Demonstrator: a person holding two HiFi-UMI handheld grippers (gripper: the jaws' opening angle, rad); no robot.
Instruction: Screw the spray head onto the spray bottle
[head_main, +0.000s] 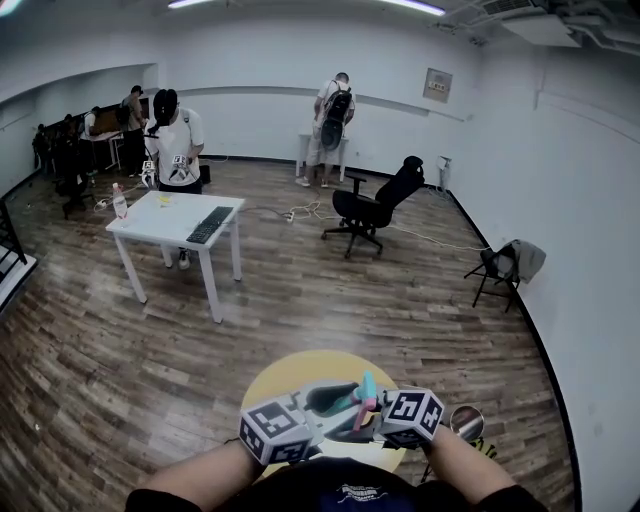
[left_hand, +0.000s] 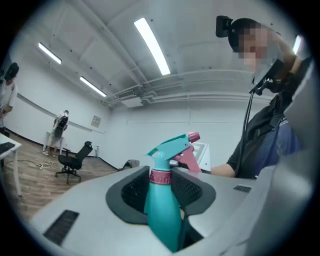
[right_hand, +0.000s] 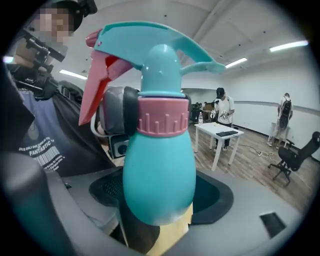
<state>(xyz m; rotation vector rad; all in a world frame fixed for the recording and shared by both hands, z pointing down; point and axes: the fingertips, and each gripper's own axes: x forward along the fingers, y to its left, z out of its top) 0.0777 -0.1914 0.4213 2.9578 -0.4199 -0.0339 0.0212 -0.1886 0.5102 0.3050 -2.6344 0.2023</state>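
A teal spray bottle (right_hand: 160, 175) with a pink collar (right_hand: 162, 116) and a teal spray head (right_hand: 160, 55) with a pink trigger stands upright between both grippers, over the yellow round table (head_main: 290, 375). My right gripper (right_hand: 157, 210) is shut on the bottle's wide body. My left gripper (left_hand: 161, 182) comes from the other side, its black pads (right_hand: 117, 117) pressed on the pink collar (left_hand: 160, 176) below the spray head (left_hand: 170, 147). In the head view only the spray head (head_main: 366, 392) shows, above the left gripper (head_main: 345, 405) and the right gripper (head_main: 368, 425).
A white table (head_main: 150, 225) with a keyboard stands at the left on the wood floor, a person behind it. A black office chair (head_main: 375, 205) is mid-room and a folding chair (head_main: 500, 270) is by the right wall. More people stand at the back.
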